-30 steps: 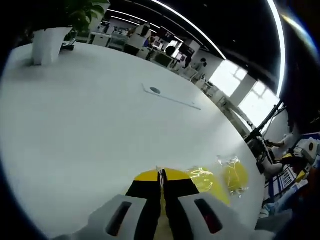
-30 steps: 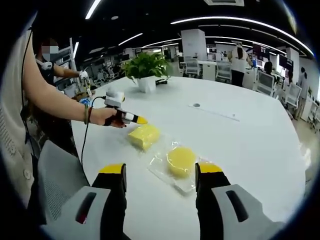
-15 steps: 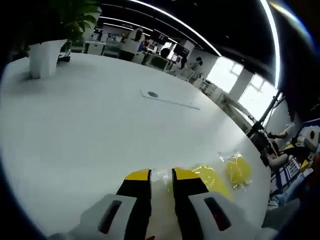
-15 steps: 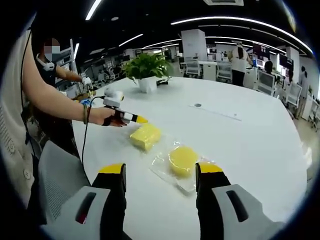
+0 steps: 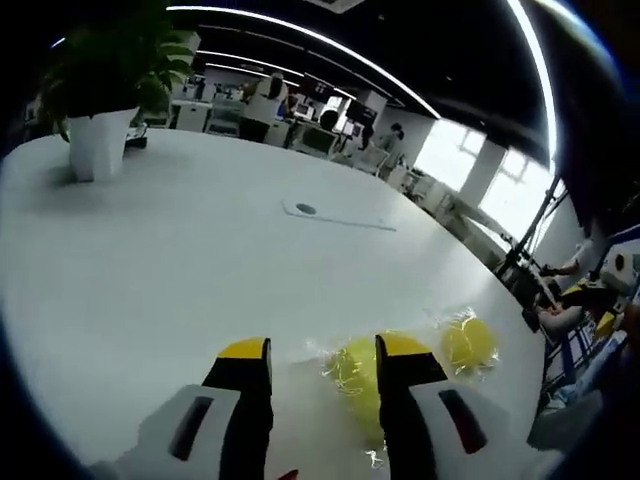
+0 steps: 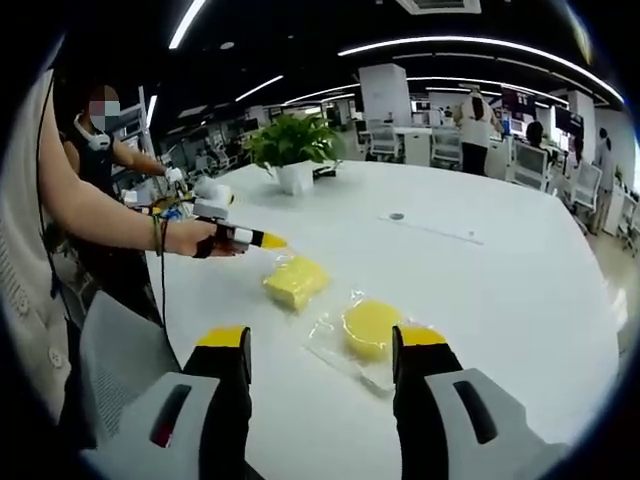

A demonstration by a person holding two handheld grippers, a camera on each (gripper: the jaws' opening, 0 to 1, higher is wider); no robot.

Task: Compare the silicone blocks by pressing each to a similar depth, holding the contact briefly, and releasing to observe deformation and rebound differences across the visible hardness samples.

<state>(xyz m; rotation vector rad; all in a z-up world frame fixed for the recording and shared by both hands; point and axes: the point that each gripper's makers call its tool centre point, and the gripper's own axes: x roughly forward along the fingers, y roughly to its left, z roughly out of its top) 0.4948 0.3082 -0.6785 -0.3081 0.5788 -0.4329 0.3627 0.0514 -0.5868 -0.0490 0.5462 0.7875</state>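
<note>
Two yellow silicone blocks in clear wrap lie on the white table (image 6: 500, 290). In the right gripper view, the square block (image 6: 295, 280) lies farther off and the round one (image 6: 370, 328) nearer. My right gripper (image 6: 322, 337) hovers open just short of the round block, holding nothing. A person's hand holds my left gripper (image 6: 268, 241) a little up and left of the square block, not touching it. In the left gripper view my left gripper (image 5: 322, 348) stands open, with the nearer block (image 5: 352, 368) just beyond its tips and the other block (image 5: 468, 342) to the right.
A potted plant (image 6: 290, 145) in a white pot stands at the far end of the table, and a small round port (image 6: 397, 215) with a thin strip sits mid-table. A grey chair (image 6: 115, 350) and the person's body are on the left. Desks and people fill the office behind.
My left gripper went from shut to open and drew back off the square block. The right gripper stayed open and barely moved.
</note>
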